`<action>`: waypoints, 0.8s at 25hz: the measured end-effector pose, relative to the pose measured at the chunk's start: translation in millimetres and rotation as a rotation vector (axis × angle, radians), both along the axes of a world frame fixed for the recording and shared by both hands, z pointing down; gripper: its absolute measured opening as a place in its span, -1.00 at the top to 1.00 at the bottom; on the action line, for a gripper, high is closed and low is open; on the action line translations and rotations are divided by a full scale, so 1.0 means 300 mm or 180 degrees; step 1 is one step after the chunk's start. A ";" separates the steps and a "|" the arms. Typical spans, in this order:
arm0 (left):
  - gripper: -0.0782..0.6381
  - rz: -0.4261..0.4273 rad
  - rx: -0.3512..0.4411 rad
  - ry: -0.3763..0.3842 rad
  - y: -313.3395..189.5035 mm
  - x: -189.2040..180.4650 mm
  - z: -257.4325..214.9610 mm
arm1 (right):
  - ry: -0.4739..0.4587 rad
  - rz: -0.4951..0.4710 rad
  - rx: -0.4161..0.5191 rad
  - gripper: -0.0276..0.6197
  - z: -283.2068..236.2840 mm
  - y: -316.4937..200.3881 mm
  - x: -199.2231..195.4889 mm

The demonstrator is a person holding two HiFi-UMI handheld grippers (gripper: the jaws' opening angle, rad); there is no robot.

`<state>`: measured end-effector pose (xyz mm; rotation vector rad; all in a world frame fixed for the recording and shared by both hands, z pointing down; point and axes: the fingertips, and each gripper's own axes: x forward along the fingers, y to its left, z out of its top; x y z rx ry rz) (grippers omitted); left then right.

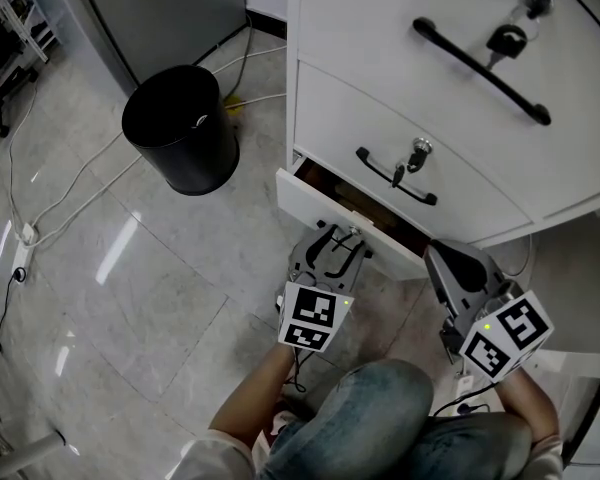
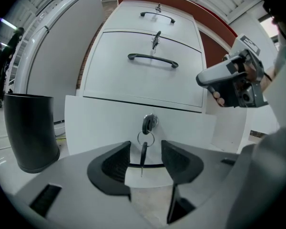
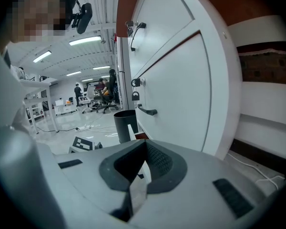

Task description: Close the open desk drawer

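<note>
Your left gripper (image 2: 145,160) is released, its ribbed dark pads flanking a dangling metal key (image 2: 143,152) on the smooth white bottom drawer (image 2: 100,123), which is ajar. Its black handle is mostly hidden. Your right gripper (image 3: 144,146) is clenched on nothing.

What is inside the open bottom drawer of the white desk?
Only a dark brown strip of its inside shows behind the drawer front. Any contents are hidden under the middle drawer.

Head view: overhead, steeply down on the white metal drawer cabinet (image 1: 380,68).
Left gripper view: low, close, square to the open white bottom drawer (image 2: 109,123).
Right gripper view: low, along the cabinet's front.
Shared: round black plastic bin (image 1: 180,133), all three.
</note>
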<state>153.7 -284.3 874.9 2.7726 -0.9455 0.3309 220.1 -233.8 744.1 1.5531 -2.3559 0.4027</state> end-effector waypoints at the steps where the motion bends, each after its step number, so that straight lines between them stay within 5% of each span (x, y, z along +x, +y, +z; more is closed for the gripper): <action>1: 0.20 0.0002 -0.0003 -0.0005 -0.003 0.003 0.000 | 0.0005 0.0011 -0.0002 0.92 0.001 0.000 0.002; 20: 0.20 0.0005 0.0016 -0.0047 -0.045 0.048 -0.001 | -0.0016 -0.0027 -0.0002 0.92 0.004 0.003 -0.004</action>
